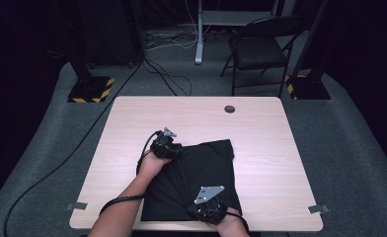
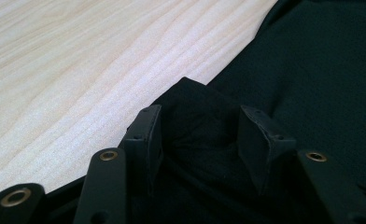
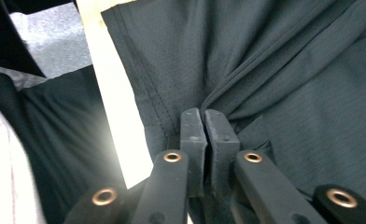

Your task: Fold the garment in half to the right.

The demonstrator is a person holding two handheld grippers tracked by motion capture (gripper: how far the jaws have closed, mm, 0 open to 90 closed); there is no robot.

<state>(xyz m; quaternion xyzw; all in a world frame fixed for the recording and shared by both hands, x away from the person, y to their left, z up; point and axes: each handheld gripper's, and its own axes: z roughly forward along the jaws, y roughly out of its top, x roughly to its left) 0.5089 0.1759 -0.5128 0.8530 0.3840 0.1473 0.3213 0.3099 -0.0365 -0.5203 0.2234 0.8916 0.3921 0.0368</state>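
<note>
Right gripper (image 3: 204,116) pinches black shirt (image 1: 201,173) — jaws closed; left gripper (image 2: 200,135) open astride a fold.

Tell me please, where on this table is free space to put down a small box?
The table is bare along its far edge around the round hole, down the right side beside the black garment, and on the left strip. It is crowded near the front, where the left gripper and right gripper work the cloth.

No legible text, label, brand, number or sign appears anywhere I can see, neither on the black garment (image 3: 274,70) between my jaws nor on the wooden table (image 2: 78,70) beside them.
</note>
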